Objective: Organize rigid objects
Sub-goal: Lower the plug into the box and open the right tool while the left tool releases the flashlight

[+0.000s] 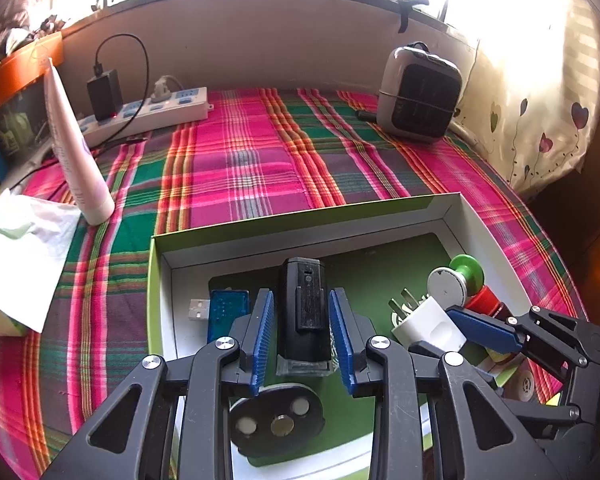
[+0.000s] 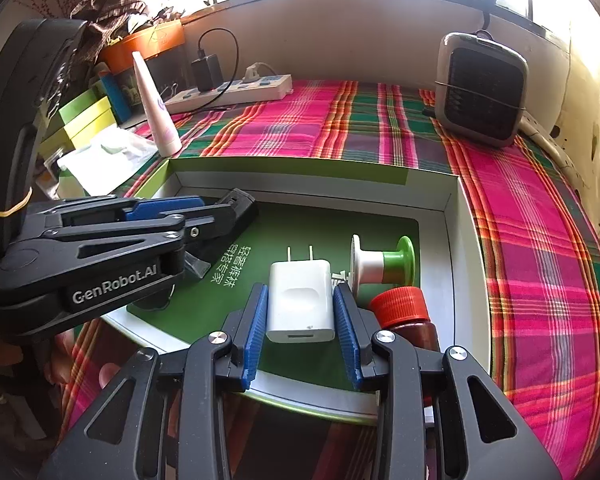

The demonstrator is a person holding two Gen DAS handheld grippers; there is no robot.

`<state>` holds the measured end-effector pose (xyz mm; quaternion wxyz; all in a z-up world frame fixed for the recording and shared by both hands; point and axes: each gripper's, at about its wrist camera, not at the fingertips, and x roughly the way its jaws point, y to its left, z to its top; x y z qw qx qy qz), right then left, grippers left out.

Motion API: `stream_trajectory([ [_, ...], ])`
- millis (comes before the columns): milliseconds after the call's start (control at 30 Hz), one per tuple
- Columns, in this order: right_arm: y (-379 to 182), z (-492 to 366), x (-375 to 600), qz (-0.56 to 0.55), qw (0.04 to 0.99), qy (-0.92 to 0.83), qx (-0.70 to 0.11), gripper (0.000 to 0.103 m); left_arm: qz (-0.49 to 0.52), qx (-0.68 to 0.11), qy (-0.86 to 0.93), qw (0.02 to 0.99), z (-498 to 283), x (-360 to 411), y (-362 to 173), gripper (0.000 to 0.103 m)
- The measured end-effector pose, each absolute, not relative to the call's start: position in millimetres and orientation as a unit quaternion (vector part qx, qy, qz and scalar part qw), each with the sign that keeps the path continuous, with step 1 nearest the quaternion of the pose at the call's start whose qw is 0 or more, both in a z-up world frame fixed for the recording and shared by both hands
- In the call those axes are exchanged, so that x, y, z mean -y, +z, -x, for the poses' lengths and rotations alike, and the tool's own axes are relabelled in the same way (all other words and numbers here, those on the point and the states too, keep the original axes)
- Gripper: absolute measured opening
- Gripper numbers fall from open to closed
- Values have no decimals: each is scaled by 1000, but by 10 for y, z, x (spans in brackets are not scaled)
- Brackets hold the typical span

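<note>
My left gripper point(image 1: 302, 312) straddles the black device point(image 1: 305, 308) in the box point(image 1: 452, 216), pads a hair off its sides. Its arm, marked "GenRobot.AI", reaches in from the left. My right gripper point(image 2: 300, 312) brackets the white charger point(image 2: 300, 300) near the box's right wall, narrowly open.

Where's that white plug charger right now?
The white charger lies in the green-lined box, between the right gripper fingers, just left of the red-capped bottle.
</note>
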<state>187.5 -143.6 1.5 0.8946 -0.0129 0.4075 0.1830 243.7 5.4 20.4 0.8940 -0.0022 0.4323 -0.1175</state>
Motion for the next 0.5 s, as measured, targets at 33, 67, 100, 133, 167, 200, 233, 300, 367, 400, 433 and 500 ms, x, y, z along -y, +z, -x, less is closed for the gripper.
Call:
stream_trajectory([
  [33, 18, -1868, 1443, 10, 894, 183, -408, 35, 3, -431, -119, 894, -2423, -56, 213, 29],
  [67, 20, -1863, 1449, 7, 895, 183, -408, 35, 3, -429, -121, 895, -2399, -59, 229, 29],
  [100, 27, -1857, 1457, 4, 895, 183, -406, 35, 4, -426, -122, 896, -2373, -61, 245, 29],
  [133, 30, -1846, 1459, 3, 896, 182, -406, 36, 4, -424, -122, 897, -2345, -65, 262, 29],
  [167, 34, -1835, 1455, 3, 896, 182, -406, 36, 4, -423, -122, 898, -2329, -74, 269, 29],
  [200, 41, -1829, 1455, 3, 896, 183, -405, 38, 6, -420, -121, 899, -2295, -87, 286, 29],
  [233, 49, -1811, 1451, 2, 896, 184, -403, 41, 8, -418, -122, 900, -2264, -101, 301, 30],
  [300, 67, -1780, 1444, 3, 898, 186, -400, 42, 11, -414, -120, 902, -2203, -129, 330, 30],
  [367, 82, -1754, 1440, 5, 899, 185, -396, 42, 14, -411, -119, 904, -2147, -157, 356, 30],
  [400, 87, -1744, 1441, 4, 900, 185, -395, 42, 17, -409, -116, 905, -2111, -179, 373, 30],
  [433, 93, -1728, 1445, 3, 900, 185, -394, 42, 21, -405, -115, 907, -2066, -201, 395, 30],
  [500, 110, -1691, 1448, 1, 901, 188, -391, 42, 25, -401, -113, 909, -2002, -228, 428, 30],
])
